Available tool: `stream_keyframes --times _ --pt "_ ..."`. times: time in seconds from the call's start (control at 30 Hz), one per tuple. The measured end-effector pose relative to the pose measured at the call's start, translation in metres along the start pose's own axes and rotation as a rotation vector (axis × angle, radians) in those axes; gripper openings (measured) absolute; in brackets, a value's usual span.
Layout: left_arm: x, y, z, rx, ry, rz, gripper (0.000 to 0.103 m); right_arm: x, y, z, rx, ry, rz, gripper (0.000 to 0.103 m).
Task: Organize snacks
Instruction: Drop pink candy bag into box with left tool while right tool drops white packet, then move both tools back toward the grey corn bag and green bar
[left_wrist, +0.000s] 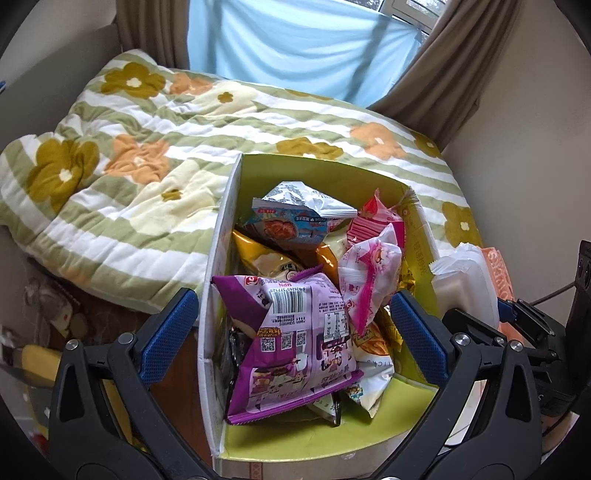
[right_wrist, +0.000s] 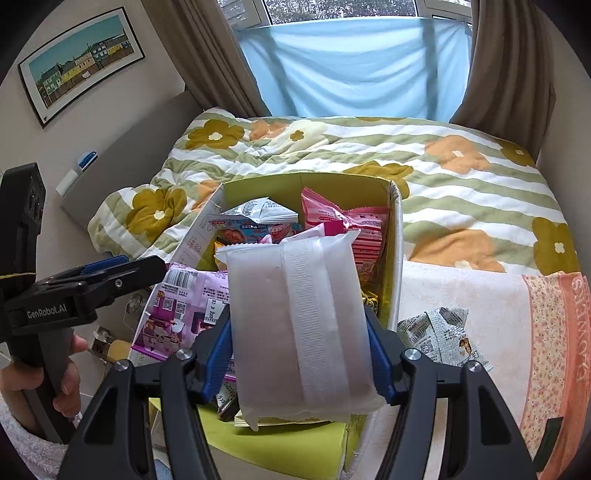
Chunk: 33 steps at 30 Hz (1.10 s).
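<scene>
A green-lined cardboard box (left_wrist: 236, 206) on a flowered quilt (right_wrist: 461, 184) brims with crinkled foil snack packets. The left gripper (left_wrist: 291, 336) hangs spread wide, empty, over a purple packet (left_wrist: 291, 343). The right gripper (right_wrist: 299, 350) clamps a frosted white pouch (right_wrist: 295, 317) above the box's near right corner.

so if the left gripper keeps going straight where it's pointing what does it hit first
Most likely the purple snack packet on top of the pile in the box; the left gripper, fingers wide open, straddles it, though depth is unclear.
</scene>
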<state>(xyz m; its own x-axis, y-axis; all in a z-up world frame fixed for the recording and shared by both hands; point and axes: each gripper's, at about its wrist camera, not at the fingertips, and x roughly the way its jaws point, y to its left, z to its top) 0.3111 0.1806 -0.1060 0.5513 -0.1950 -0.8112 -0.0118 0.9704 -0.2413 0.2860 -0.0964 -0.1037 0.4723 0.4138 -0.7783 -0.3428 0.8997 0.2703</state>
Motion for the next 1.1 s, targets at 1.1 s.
stream_keyframes --times 1.1 --pt "-0.03 -0.059 -0.049 0.148 -0.033 -0.121 0.103 -0.098 -0.019 -0.062 0.08 -0.185 -0.196 0.094"
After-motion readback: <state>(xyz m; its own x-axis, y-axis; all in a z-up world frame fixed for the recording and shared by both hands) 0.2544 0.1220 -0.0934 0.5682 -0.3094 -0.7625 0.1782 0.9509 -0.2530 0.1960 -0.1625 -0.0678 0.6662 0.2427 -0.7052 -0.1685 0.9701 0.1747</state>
